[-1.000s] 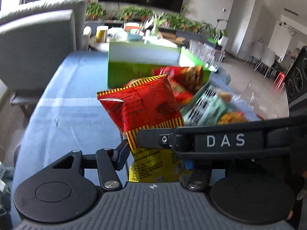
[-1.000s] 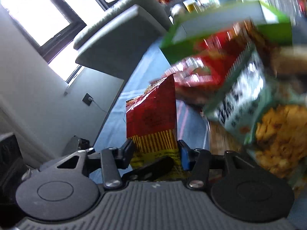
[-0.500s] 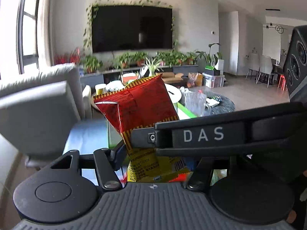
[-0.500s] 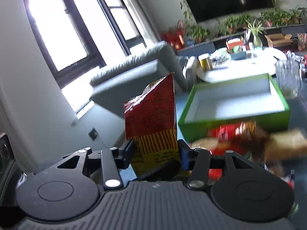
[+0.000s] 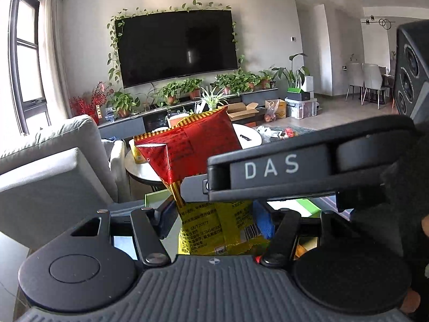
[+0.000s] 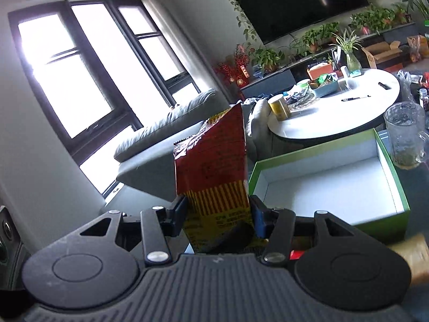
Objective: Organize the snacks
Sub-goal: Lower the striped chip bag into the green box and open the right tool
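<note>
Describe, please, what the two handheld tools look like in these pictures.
Both tools are matte black, with a ribbed grey body, two round discs and silver-screwed linkage bars. The left tool has a blue pad. The right tool has one too; its side reads "DAS" in white.

both wrist views close behind their tongs, facing the television wall (image 5: 177,48), sharing the snack bag (image 5: 193,147)

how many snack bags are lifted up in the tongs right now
1: a red and yellow foil snack bag, held upright by both tongs, left and right. Others may lie hidden below.
</note>
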Demonstrator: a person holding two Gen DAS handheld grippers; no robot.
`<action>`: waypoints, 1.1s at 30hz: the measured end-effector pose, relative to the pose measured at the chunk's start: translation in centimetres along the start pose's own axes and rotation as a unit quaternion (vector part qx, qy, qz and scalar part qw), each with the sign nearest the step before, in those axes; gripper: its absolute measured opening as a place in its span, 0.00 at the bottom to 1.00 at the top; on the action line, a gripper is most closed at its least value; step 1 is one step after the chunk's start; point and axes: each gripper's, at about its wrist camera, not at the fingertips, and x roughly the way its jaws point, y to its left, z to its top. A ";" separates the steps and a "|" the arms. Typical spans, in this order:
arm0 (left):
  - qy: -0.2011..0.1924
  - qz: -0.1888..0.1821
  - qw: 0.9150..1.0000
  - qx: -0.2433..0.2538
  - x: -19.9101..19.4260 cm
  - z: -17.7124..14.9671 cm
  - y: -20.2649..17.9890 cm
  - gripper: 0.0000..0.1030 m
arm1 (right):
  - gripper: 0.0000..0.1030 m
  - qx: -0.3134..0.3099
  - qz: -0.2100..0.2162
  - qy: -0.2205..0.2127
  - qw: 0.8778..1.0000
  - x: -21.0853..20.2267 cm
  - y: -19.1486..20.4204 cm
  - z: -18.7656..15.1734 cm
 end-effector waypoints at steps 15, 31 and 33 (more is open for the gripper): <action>0.060 -0.001 0.998 -0.029 9.9 -2.2 3.4 0.55 | 0.59 0.052 -0.017 0.036 0.998 7.8 -4.6 0.4; 0.103 0.027 0.994 -0.040 9.8 -4.5 5.3 0.63 | 0.65 0.022 -0.076 0.035 0.996 6.1 -2.5 -0.1; 0.094 0.022 0.994 -0.044 8.9 -4.1 5.3 0.64 | 0.65 0.016 -0.080 0.019 0.996 4.5 -2.3 0.5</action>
